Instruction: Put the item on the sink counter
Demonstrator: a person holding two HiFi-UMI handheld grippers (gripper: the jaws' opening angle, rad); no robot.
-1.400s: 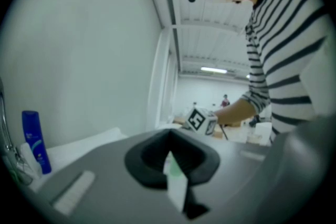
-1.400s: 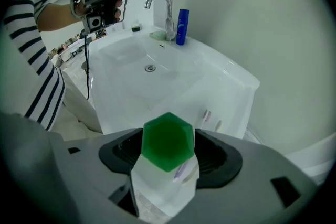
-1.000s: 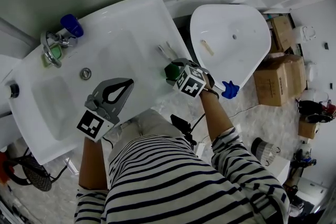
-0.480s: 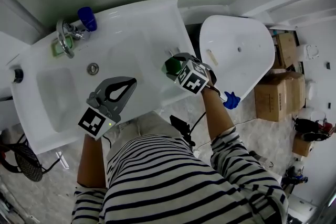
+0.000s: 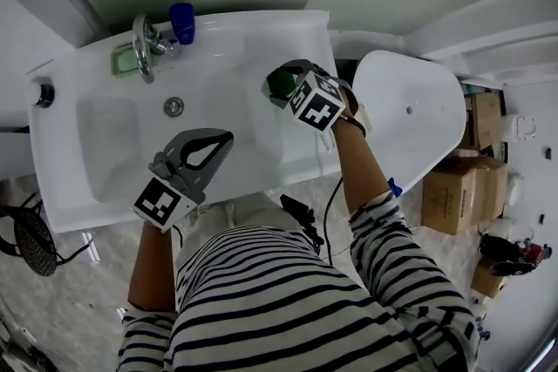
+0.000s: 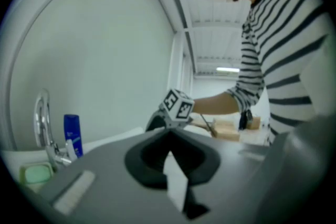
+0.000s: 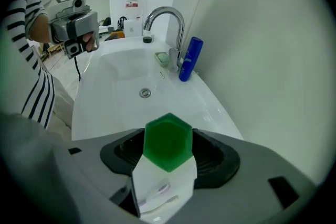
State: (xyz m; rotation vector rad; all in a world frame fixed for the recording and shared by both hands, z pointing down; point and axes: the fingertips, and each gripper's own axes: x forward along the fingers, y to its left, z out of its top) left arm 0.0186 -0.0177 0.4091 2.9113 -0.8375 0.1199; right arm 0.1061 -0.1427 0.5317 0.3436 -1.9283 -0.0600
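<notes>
Transport is the step in hand: the right claw [image 5: 277, 88] pinches the green item [image 7: 168, 141] above the bench [image 5: 281, 154] near its right edge, not yet set down, while the left claw [image 5: 220, 138], pressed together and empty, hovers over the front edge. The next move probably calls for lowering onto the flat strip between basin [image 5: 113, 144] and right edge, then releasing; tap [image 5: 142, 48], blue bottle [image 5: 181, 22] and soap [image 5: 126, 60] crowd the back edge, and the right edge leaves little margin
</notes>
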